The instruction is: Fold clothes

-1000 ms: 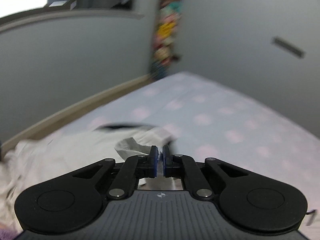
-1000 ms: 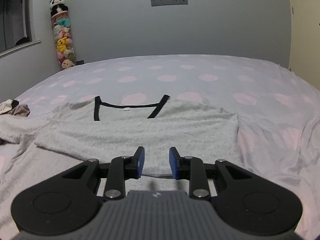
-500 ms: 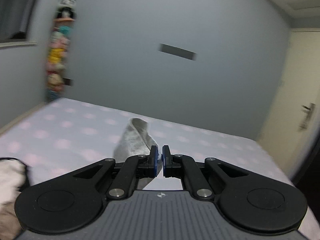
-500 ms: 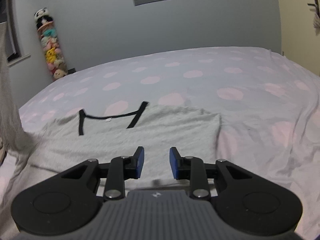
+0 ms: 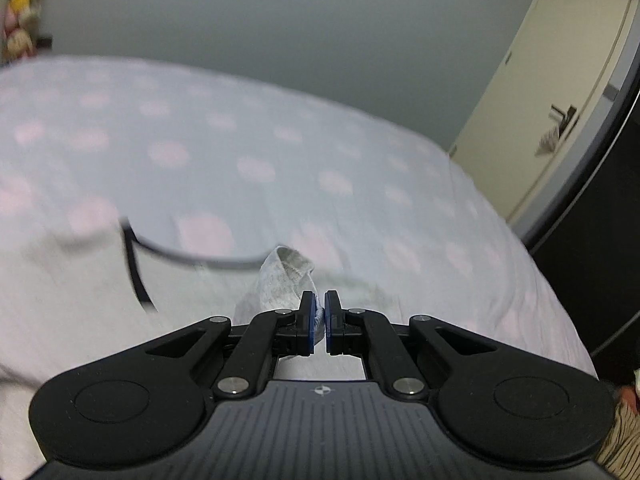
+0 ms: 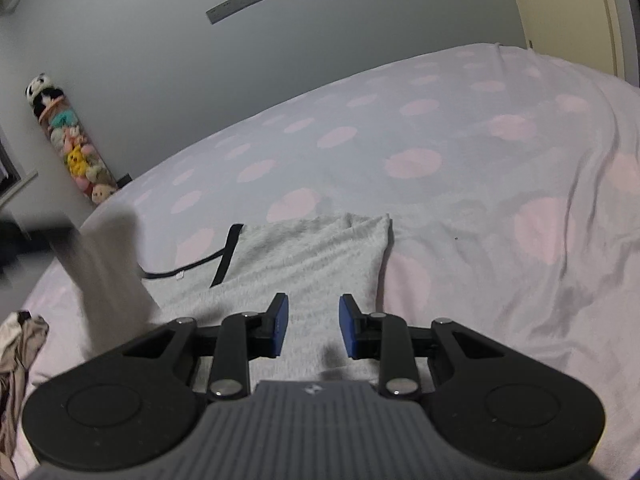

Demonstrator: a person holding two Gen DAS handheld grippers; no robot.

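A grey T-shirt with a black neckline (image 6: 304,256) lies flat on the bed, also in the left wrist view (image 5: 64,292). My left gripper (image 5: 319,304) is shut on a bunched grey sleeve (image 5: 280,276) of the shirt and holds it raised over the shirt's body. In the right wrist view that lifted sleeve (image 6: 108,256) hangs blurred at the left. My right gripper (image 6: 313,320) is open and empty, just above the shirt's near part.
The bed has a lilac sheet with pink dots (image 6: 480,160). A column of plush toys (image 6: 72,148) stands at the far wall. A crumpled beige garment (image 6: 20,344) lies at the left edge. A cream door (image 5: 560,92) is at the right.
My left gripper has swung the held sleeve up and rightwards across the shirt. My right gripper has stayed open and shifted a little right and forward over the shirt.
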